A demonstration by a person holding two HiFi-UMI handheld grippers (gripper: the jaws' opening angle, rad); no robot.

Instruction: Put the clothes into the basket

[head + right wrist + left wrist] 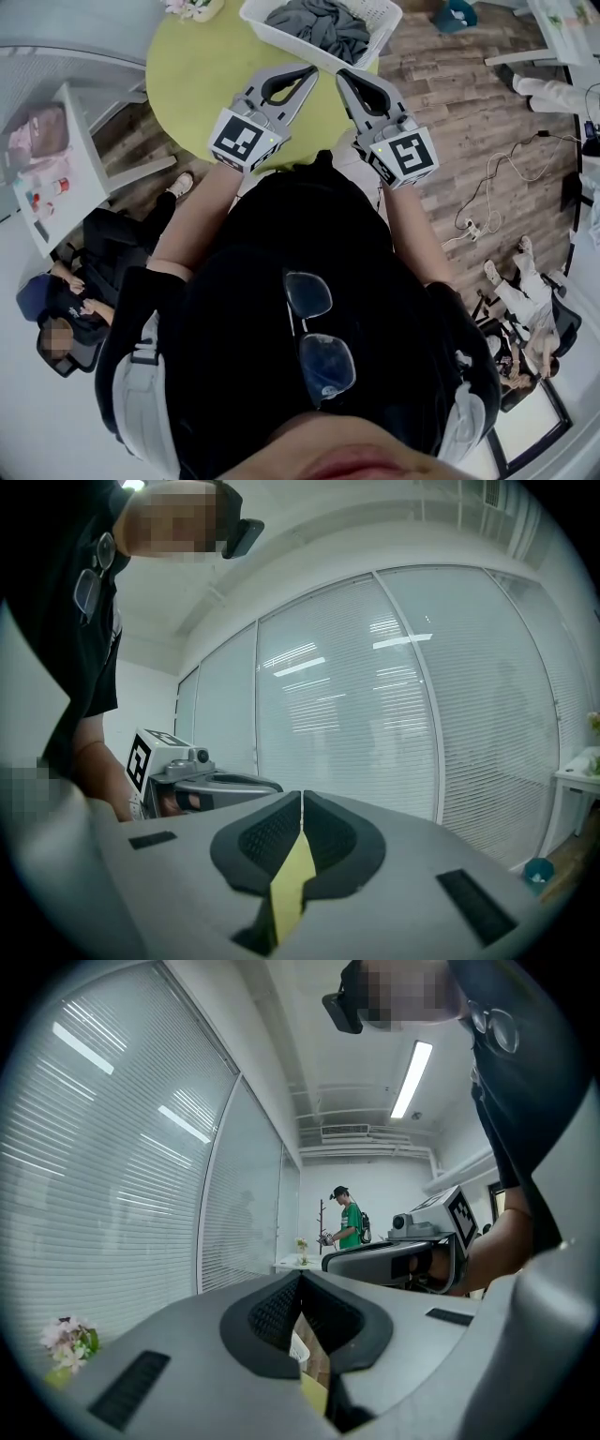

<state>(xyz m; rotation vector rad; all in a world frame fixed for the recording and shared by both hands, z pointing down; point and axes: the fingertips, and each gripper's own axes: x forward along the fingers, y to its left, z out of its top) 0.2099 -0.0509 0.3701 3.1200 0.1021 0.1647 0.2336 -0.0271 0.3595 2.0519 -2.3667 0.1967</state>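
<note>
Both fully closed and empty: left gripper [312,69], right gripper [341,74]

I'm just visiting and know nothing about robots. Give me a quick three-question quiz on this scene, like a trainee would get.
1. True or false: the grey clothes lie inside the white basket.
2. The jaws of the left gripper are: A) wide apart, B) together and empty, C) clamped on a shirt.
3. Fill in: the basket stands on a round ___ table.
Key: 1 true; 2 B; 3 green.
</note>
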